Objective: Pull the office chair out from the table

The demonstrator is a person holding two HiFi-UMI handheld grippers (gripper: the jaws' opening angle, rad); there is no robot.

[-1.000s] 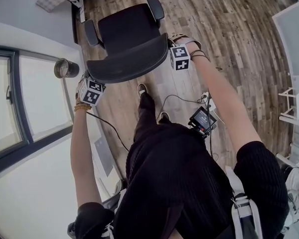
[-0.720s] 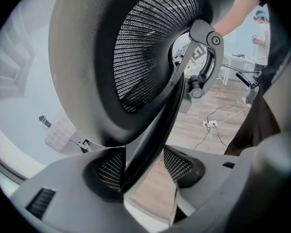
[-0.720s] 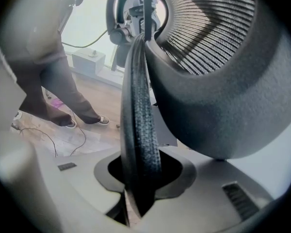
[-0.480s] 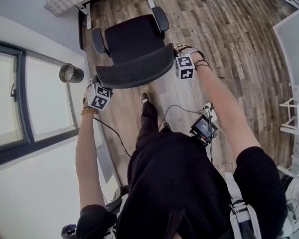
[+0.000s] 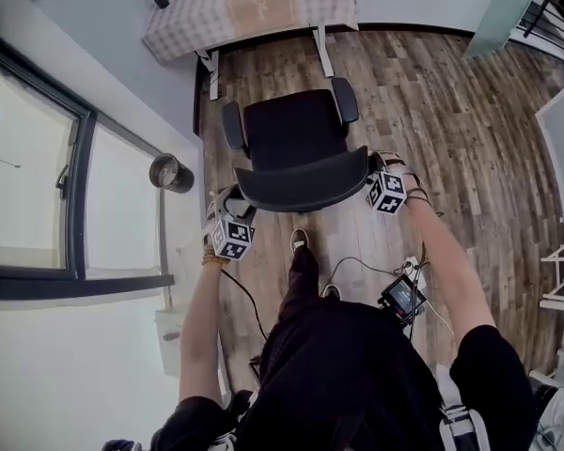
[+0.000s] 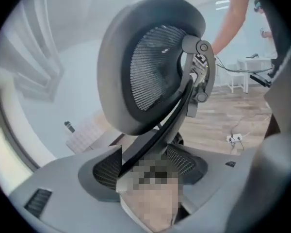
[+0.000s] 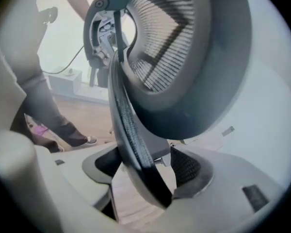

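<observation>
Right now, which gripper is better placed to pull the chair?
Right, probably. Both have just opened astride the backrest edge, but it sits deeper between the jaws of the right gripper than the left gripper.

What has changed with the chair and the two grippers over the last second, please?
The office chair seems to have rolled a little further back from the table, toward the person. The jaws of the left gripper and the right gripper have just been opening, with the backrest edge between them. Unchanged: each gripper at its own end of the backrest, the bin by the window.
</observation>
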